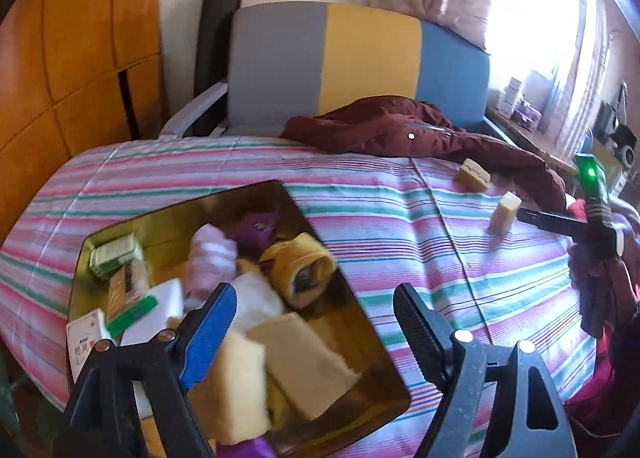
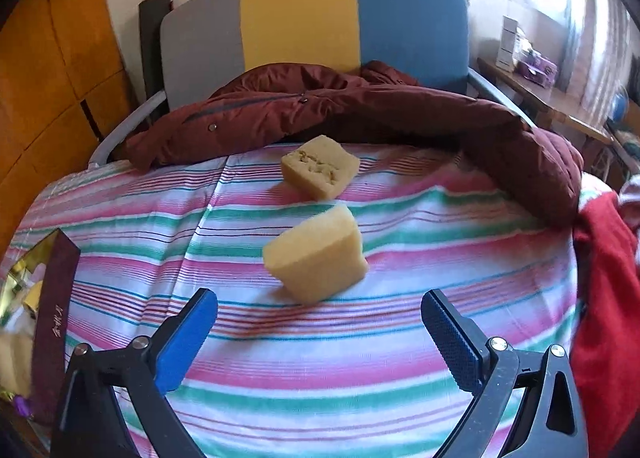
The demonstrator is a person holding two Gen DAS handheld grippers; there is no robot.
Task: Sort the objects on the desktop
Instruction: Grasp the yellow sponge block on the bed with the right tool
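Right gripper [image 2: 320, 322] gapes empty just short of the near sponge [image 2: 318, 254], probably soft and light, best squeezed across its flat sides; left gripper [image 1: 316, 314] hangs open over the tin [image 1: 360, 298].

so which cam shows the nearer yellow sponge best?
Right wrist: the nearer yellow sponge sits large and centred, just ahead of the open right tool. Left wrist shows it small and far right.

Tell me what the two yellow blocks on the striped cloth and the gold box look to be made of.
Near yellow block: likely sponge foam, matte, with a fine porous face and soft corners. Far yellow block: apparently the same foam, its top pitted. Gold box: probably metal tin or foil-lined card; its glossy inner walls reflect the contents, so which one is unclear.
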